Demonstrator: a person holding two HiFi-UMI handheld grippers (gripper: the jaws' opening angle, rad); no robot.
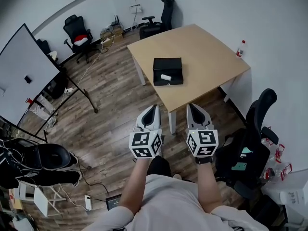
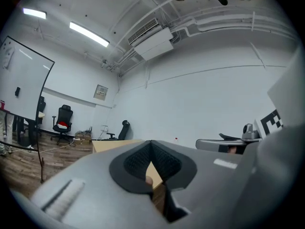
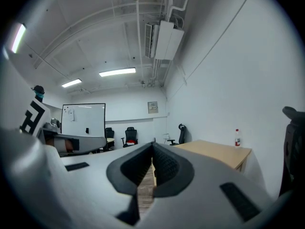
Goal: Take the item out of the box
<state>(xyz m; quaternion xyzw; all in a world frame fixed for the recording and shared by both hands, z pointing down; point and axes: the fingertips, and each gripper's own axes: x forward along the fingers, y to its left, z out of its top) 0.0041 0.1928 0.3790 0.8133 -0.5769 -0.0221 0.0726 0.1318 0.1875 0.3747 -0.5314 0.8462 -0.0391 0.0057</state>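
Claws on both sides are shut with nothing between the pads: in the left gripper view the two dark pads of the left claw (image 2: 151,149) meet at their tips, and in the right gripper view the right claw (image 3: 152,150) shows the same closed, empty state. In the head view the left claw (image 1: 153,108) and the right claw (image 1: 192,106) are held side by side close to the person's body, over the wooden floor (image 1: 106,105), both pointing forward toward the counter (image 1: 211,57). The box (image 1: 167,63) stands on the near part of this counter, straight ahead of the claws and well apart from them, on a line that passes between the two. The left claw seems to me a little nearer to it, but the difference is small. The box is black, flat and open on top. Inside it, near the front edge, lies the item (image 1: 166,77), a small white oblong piece. Its long axis runs roughly across the view, from left to right, with a slight tilt. I judge that either claw must first go forward to the counter and open, then come down with its pads on the two long sides of the item. The gripper views do not show the box or the item.
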